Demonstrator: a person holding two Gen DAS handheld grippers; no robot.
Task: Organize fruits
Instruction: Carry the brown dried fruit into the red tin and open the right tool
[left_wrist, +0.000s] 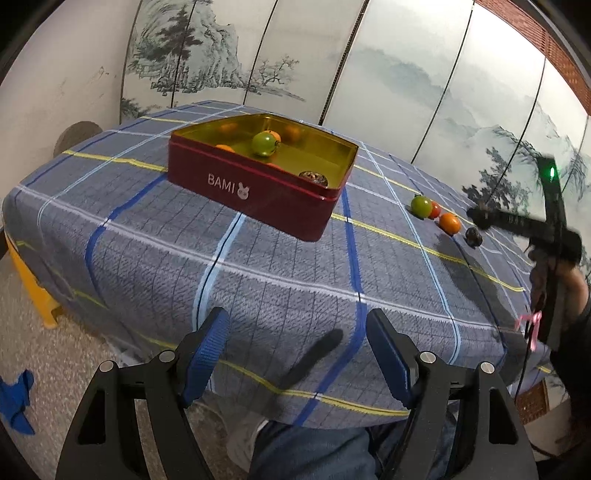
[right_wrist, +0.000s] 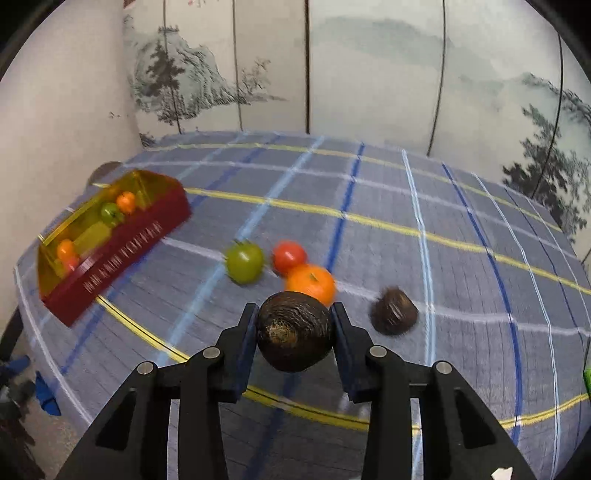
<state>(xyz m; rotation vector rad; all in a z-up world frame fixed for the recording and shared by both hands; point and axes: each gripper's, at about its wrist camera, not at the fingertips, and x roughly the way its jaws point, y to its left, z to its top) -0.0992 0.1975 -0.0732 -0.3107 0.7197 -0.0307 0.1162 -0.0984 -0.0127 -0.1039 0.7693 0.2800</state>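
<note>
A table (left_wrist: 258, 280) draped in a grey-blue checked cloth with yellow, white and blue stripes fills both views. Behind it stands a folding screen (left_wrist: 388, 74) painted with misty mountains and pine trees, with a plain pale wall to its left. The floor is speckled; a yellow stool (left_wrist: 33, 288) shows at the table's near-left edge, and a blue rag (left_wrist: 16, 402) lies on the floor nearby. The person's jeans-clad legs (left_wrist: 314, 454) show below the near table edge.

On the far left of the table sits a dark red tin (left_wrist: 258, 199) with a gold lining, lettered "BAMI". Inside it lie a green fruit (left_wrist: 264, 144), several orange ones and a dark brown one (left_wrist: 314, 178).

To the right, loose on the cloth, a green fruit (right_wrist: 244, 263), a red one (right_wrist: 289, 256) and an orange one (right_wrist: 311, 282) sit close together, the red and orange touching. A dark brown fruit (right_wrist: 394, 312) lies just right of them.

The right gripper (right_wrist: 295, 321) is clamped on another dark brown fruit (right_wrist: 293, 330), pads pressing both sides, held just nearer than the cluster.

The left gripper (left_wrist: 297, 332) hangs over the near table edge, jaws apart and empty, well away from the fruits.
</note>
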